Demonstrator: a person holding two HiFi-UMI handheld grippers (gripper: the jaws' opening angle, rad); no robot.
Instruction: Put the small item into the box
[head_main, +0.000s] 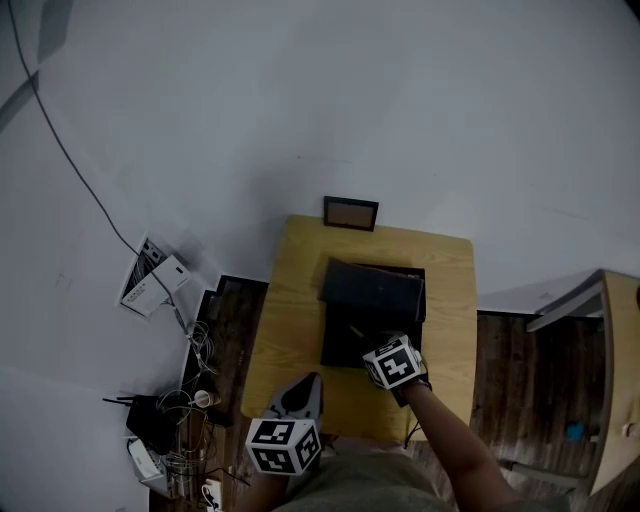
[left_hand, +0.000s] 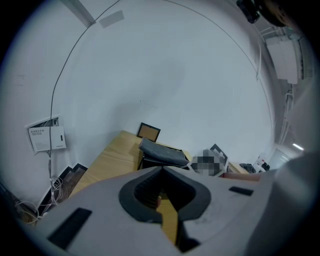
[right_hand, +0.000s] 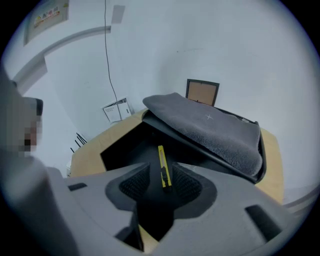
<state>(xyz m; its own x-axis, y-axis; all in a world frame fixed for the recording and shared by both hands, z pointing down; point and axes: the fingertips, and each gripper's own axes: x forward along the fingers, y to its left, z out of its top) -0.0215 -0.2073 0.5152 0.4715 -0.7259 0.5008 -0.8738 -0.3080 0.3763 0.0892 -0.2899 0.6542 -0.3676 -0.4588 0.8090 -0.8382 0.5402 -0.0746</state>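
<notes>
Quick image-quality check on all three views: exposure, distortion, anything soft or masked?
Head view: underexposed, the box reads near-black on the table. Left gripper view: strong fisheye, dark vignetted corners, the left gripper's own body close and soft, one mosaic patch. Right gripper view: same fisheye, mosaic patch at left edge, yet the yellow utility knife stands out sharp against the dark box interior.

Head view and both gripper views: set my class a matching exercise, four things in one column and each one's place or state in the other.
Things:
1 yellow knife
2 box lid
3 small frame
4 left gripper

Places or states:
a at the table's far edge
b jaws together
c in the black box
d raised open

Pairs: 1-c, 2-d, 3-a, 4-b
</notes>
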